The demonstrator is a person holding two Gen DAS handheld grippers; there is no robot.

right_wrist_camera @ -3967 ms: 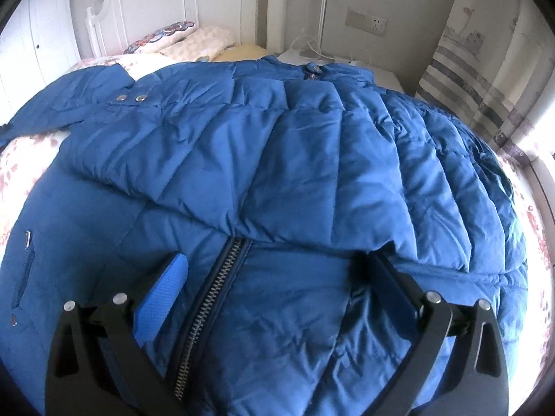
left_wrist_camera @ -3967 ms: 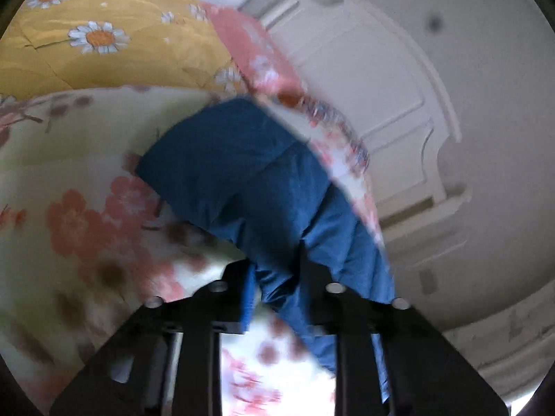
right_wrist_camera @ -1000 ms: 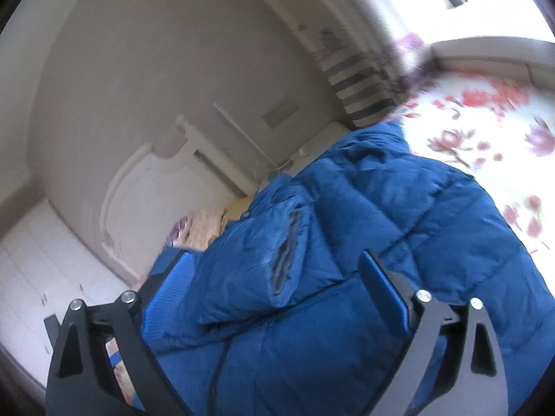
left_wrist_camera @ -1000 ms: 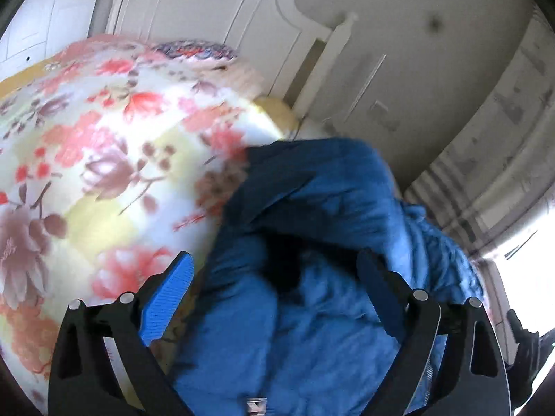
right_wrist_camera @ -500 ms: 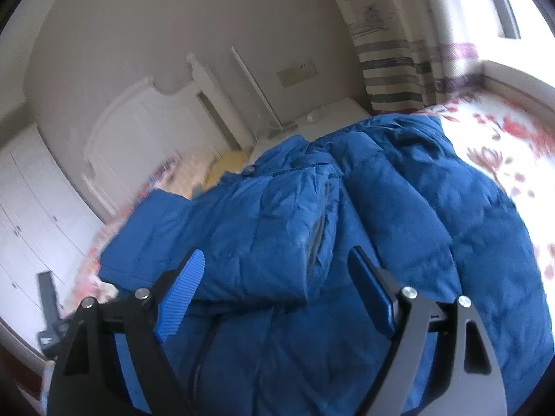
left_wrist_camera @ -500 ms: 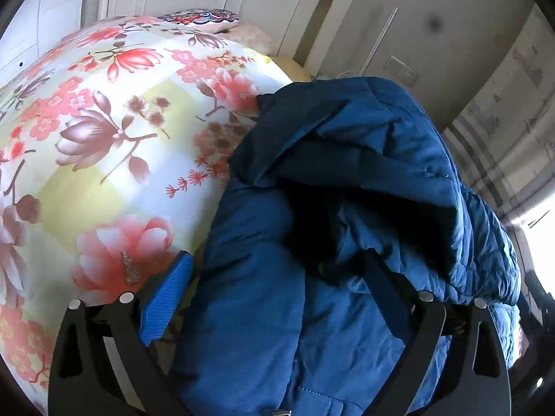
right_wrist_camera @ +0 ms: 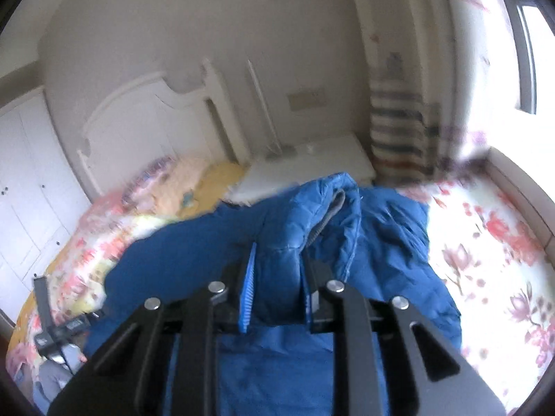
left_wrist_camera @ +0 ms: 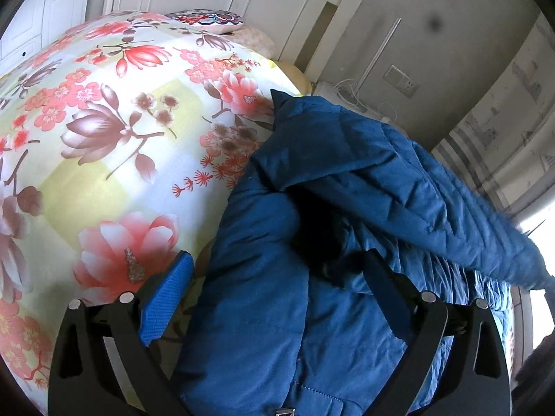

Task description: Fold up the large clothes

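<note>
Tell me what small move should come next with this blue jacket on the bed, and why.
Probably carry the right hand-held gripper across and lay its pinched fold flat. It is shut on a raised bunch of the blue puffer jacket, while the left hand-held gripper sits open over the jacket's other side on the floral bedspread, holding nothing.

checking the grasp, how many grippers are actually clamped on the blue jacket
1. The right gripper is shut on a raised fold of the blue jacket. The left gripper is open, straddling the jacket's edge.
</note>
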